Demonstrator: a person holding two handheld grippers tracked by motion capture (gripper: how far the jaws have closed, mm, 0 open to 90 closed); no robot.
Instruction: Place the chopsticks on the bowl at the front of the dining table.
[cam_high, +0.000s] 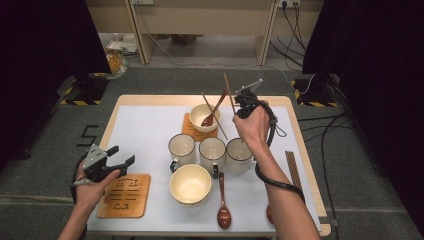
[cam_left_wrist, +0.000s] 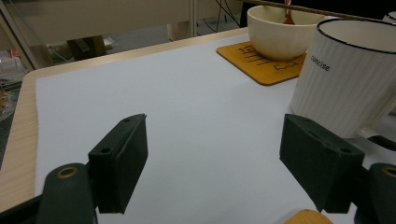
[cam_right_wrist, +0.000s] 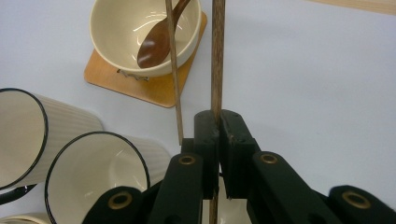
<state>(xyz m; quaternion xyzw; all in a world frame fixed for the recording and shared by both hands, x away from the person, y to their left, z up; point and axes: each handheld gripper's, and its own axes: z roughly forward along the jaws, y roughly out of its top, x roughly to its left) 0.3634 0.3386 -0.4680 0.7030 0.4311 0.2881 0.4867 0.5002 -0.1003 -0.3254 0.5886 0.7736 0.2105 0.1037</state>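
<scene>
Tabletop (cam_high: 150, 125) crowded: three mugs (cam_high: 212, 152) in row, far bowl (cam_high: 202, 116) on coaster with spoon (cam_high: 212, 112) inside.

Right gripper (cam_right_wrist: 218, 126) clamped on single chopstick (cam_right_wrist: 216, 56), raised above tabletop beside far bowl.

Second chopstick (cam_right_wrist: 174, 70) leans on bowl rim, just beside held one.

Risks, judged: thin stick may pivot or slip in jaws; swing could knock leaning chopstick or mugs.

Left gripper (cam_left_wrist: 210, 163) spread wide, idle, holding nothing, near front coaster (cam_high: 125, 195).

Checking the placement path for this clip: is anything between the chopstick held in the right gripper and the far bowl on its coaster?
The right gripper is shut on one chopstick, raised beside the far bowl. Already there: a wooden spoon resting in the bowl and a second chopstick lying across its rim. Otherwise nothing visible stands in the way.
</scene>
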